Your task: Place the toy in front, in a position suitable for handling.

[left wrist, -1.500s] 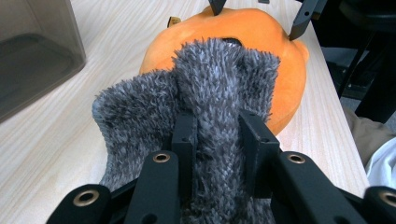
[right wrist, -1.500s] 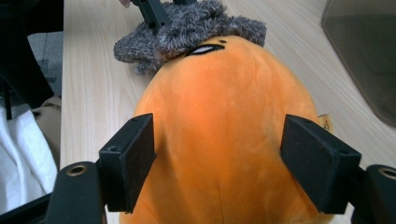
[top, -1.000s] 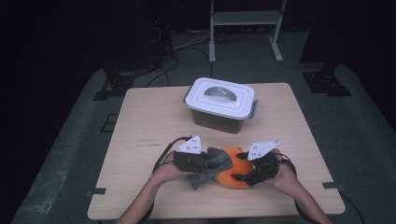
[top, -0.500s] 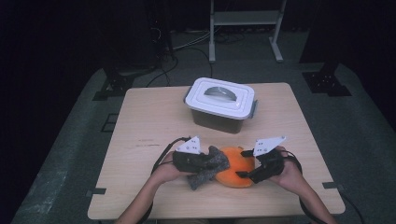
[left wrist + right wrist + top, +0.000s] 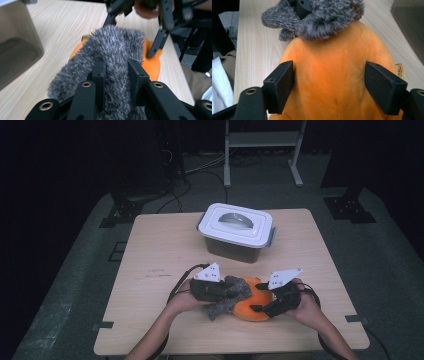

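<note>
From the high view, the left gripper and right gripper meet over an orange plush near the table's front edge, behind which stands a lidded container. The left gripper view shows its jaws pinching the grey fuzzy cloth. The right gripper view shows jaws pressing the plush's flanks.
</note>
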The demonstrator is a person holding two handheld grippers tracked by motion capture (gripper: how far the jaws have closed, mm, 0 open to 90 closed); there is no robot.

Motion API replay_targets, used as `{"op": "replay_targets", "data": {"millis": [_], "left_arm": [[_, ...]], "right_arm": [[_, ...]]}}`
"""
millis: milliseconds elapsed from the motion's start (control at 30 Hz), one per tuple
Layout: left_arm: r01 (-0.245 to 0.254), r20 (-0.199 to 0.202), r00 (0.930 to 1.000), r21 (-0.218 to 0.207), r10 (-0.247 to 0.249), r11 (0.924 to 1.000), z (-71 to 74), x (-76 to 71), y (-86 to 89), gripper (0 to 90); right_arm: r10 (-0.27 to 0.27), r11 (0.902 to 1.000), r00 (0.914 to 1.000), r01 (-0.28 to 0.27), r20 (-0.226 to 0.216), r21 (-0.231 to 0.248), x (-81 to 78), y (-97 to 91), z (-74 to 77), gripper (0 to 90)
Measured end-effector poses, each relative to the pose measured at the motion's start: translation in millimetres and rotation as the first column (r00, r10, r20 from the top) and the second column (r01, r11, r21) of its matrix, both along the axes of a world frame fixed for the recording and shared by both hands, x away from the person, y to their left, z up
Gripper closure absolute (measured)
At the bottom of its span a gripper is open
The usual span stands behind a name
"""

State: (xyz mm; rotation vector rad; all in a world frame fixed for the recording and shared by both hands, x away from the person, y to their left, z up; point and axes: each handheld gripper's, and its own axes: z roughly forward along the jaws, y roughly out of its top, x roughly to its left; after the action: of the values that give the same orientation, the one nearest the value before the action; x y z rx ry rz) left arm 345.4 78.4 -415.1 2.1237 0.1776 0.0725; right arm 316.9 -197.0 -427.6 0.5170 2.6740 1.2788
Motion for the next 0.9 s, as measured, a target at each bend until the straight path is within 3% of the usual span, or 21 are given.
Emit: {"op": "replay_targets", "data": {"millis": [133, 233, 367, 467, 633, 900], "left_arm": [[-0.035, -0.013, 0.9993, 0.028, 0.035, 0.999, -6.3, 2.8, 15.8, 70.3], [-0.041, -0.031, 0.9987, 0.015, 0.041, 0.9991, -8.0, 4.2, 19.9, 70.3], [-0.021, -0.017, 0.9996, -0.019, 0.021, 0.9996, -1.0, 1.6, 10.0, 70.3], [0.027, 0.007, 0.9996, -0.047, -0.027, 0.9985, 6.5, -3.9, -3.1, 70.3], [0.066, 0.034, 0.9973, -0.011, -0.065, 0.9978, 3.3, -9.2, -12.7, 69.8], [-0.021, 0.013, 0.9997, 0.058, 0.02, 0.9981, -8.7, 1.2, 17.7, 69.9]], "right_arm": [[0.006, 1.0, 1.0, -0.006, -0.003, -0.003, 0.9, -2.4, 0.8, 24.0], [0.002, 1.0, 0.9999, -0.002, -0.015, 0.004, 1.9, -5.6, 0.0, 24.0], [-0.003, 1.0, 0.9999, 0.003, -0.016, -0.006, 2.0, -3.7, 0.2, 23.9], [0.002, 1.0, 1.0, -0.002, -0.009, -0.006, 1.3, -1.7, -0.1, 23.8], [0.002, 1.0, 1.0, -0.002, -0.005, -0.004, 0.4, -2.1, -0.7, 23.6], [-0.012, 0.9998, 0.9996, 0.012, -0.026, 0.016, 4.8, -8.0, 0.3, 23.7]]}}
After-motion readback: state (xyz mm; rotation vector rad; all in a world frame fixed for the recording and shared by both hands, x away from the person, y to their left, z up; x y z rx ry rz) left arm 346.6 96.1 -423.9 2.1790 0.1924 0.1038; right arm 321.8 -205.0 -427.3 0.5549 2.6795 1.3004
